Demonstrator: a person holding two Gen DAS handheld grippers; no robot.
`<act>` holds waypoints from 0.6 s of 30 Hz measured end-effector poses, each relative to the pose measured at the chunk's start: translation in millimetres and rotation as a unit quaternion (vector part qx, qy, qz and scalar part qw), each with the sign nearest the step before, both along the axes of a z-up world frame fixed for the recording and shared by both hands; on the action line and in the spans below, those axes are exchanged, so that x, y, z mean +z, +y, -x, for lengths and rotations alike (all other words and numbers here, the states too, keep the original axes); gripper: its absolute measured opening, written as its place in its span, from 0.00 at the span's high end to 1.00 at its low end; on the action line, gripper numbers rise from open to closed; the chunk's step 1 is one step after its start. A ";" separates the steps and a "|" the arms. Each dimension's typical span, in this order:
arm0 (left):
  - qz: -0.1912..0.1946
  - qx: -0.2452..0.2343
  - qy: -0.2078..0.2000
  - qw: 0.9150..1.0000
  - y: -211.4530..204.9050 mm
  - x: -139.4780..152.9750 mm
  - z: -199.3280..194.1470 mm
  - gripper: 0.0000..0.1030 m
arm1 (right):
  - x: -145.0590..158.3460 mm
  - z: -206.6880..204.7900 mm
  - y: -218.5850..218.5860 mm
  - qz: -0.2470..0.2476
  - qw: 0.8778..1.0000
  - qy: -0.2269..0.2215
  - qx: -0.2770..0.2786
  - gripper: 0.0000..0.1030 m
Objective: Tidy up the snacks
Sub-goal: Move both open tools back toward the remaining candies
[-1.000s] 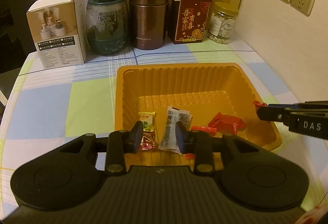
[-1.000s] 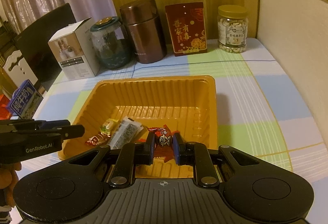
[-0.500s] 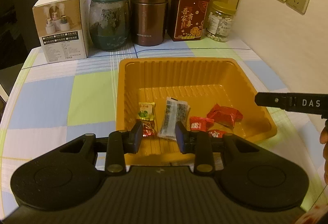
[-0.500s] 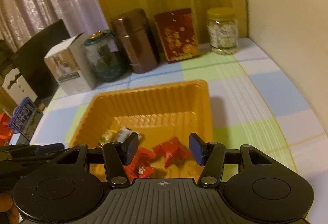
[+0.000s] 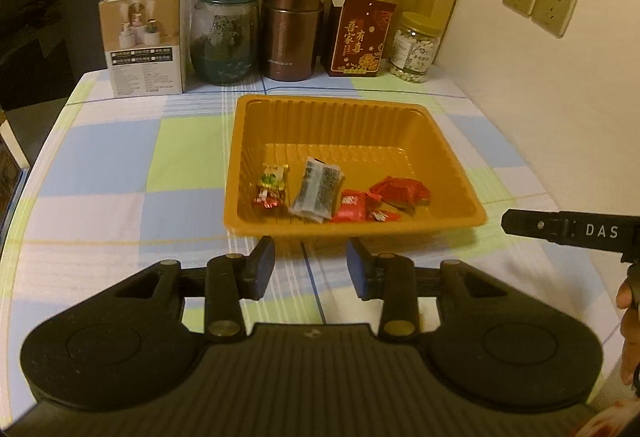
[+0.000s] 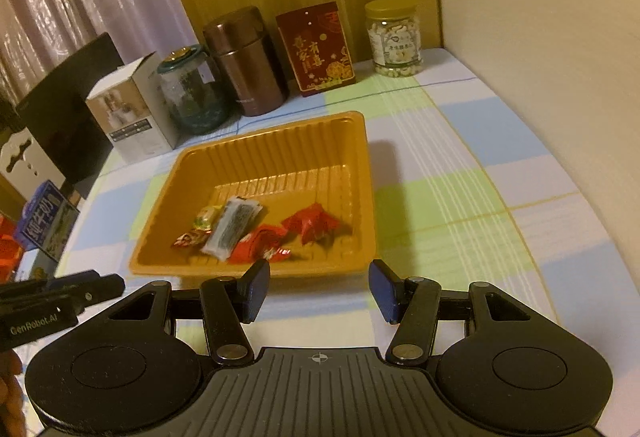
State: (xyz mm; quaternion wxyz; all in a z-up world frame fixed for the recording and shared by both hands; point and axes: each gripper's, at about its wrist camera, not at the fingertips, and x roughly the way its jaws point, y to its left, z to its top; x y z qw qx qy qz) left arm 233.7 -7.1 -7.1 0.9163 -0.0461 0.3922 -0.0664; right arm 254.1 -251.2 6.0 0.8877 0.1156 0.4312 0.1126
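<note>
The orange tray (image 5: 456,173) stands in the middle of the table (image 5: 120,165), and five snacks lie in a row along its near wall: a green candy (image 5: 273,178), a small red candy (image 5: 267,200), a grey packet (image 5: 318,193), a red wafer (image 5: 352,207) and a red wrapper (image 5: 400,191). The left gripper (image 5: 311,268) hangs over the cloth just before the tray's near edge. Its jaws have just been opening, stand narrowly apart, and nothing is between them. The right gripper (image 6: 319,289) hangs at the same edge with jaws wider apart, also empty.

Only the left view shows the two wall sockets (image 5: 538,3) in full and some fingers (image 5: 628,321) at the right border. Only the right view shows a blue milk carton (image 6: 48,221) beyond the table's left edge. At the far edge both views show a white box (image 5: 144,37), a glass jar (image 5: 224,37), a brown flask (image 5: 293,29), a red box (image 5: 360,37) and a nut jar (image 5: 416,47).
</note>
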 end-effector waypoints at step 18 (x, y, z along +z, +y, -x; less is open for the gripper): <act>0.015 0.038 -0.006 0.999 11.9 12.6 112.8 0.46 | 21.7 111.8 -3.7 -0.021 1.000 0.001 -0.020 0.46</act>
